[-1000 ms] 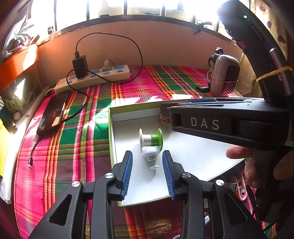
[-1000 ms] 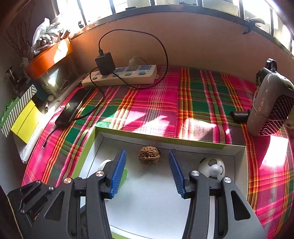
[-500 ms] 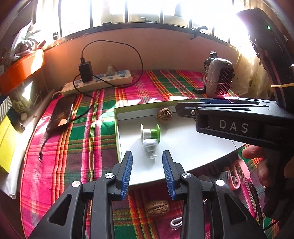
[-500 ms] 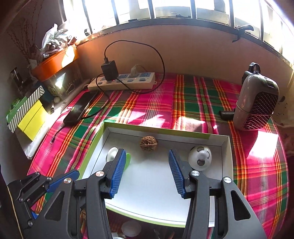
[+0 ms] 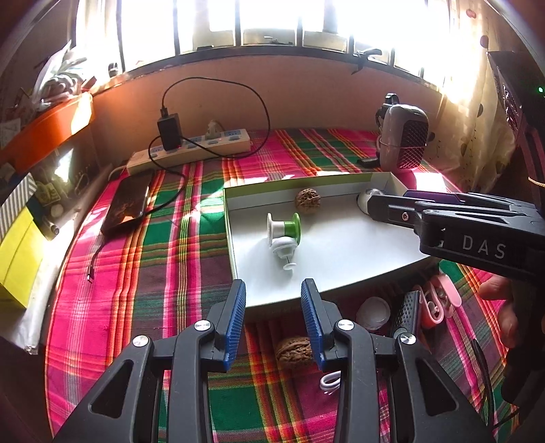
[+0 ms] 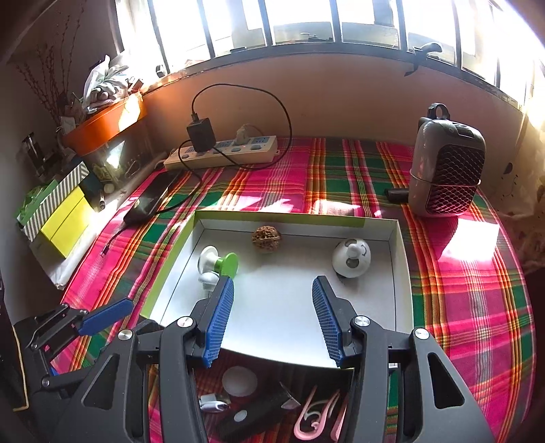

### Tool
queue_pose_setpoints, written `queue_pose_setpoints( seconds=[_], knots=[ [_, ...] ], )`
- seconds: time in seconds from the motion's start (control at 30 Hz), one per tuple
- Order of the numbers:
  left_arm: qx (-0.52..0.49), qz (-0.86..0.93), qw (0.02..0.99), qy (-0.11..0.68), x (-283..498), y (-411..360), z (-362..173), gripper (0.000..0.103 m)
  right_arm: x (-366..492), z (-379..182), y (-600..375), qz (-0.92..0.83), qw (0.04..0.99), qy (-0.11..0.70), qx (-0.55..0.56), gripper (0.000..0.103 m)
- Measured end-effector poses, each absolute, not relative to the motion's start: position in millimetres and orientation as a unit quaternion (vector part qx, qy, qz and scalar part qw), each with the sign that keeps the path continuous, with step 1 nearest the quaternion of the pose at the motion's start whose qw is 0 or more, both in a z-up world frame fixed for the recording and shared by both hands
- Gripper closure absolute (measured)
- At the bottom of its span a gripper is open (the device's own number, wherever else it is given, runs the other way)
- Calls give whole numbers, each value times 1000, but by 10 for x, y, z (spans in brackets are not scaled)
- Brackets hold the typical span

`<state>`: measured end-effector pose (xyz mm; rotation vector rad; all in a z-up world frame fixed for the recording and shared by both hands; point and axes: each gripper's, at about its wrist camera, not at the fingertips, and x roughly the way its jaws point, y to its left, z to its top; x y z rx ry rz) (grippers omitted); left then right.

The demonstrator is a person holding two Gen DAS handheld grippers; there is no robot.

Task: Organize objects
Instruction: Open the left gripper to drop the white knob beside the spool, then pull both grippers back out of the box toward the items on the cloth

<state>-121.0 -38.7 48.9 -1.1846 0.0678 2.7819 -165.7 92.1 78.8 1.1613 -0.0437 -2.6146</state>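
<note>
Walnut [image 5: 293,351] lies on cloth between left gripper's [image 5: 273,320] parted, empty jaws.

Looked like a lived-in room of a home, with a makeshift sorting spot by a barred window [image 6: 306,20]; was covered in a pink and green plaid cloth [image 6: 340,177], household rather than workshop stuff; had a white power strip [image 6: 221,151] with a black charger [image 6: 201,134] plugged in against the wall, and a phone [image 5: 127,202] lying on its cable; held a small grey heater [image 6: 446,163] at the right; was crowded at the left by an orange tub [image 6: 105,126] of oddments and a yellow box [image 6: 64,223].
</note>
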Motion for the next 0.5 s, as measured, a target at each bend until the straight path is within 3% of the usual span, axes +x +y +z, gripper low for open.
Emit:
queue_pose_setpoints(
  seconds=[0.5],
  knots=[
    [-395,916,61,5,-1005,-482,427,71,-1251,713,1252,-915,107,-38,388,53]
  ],
)
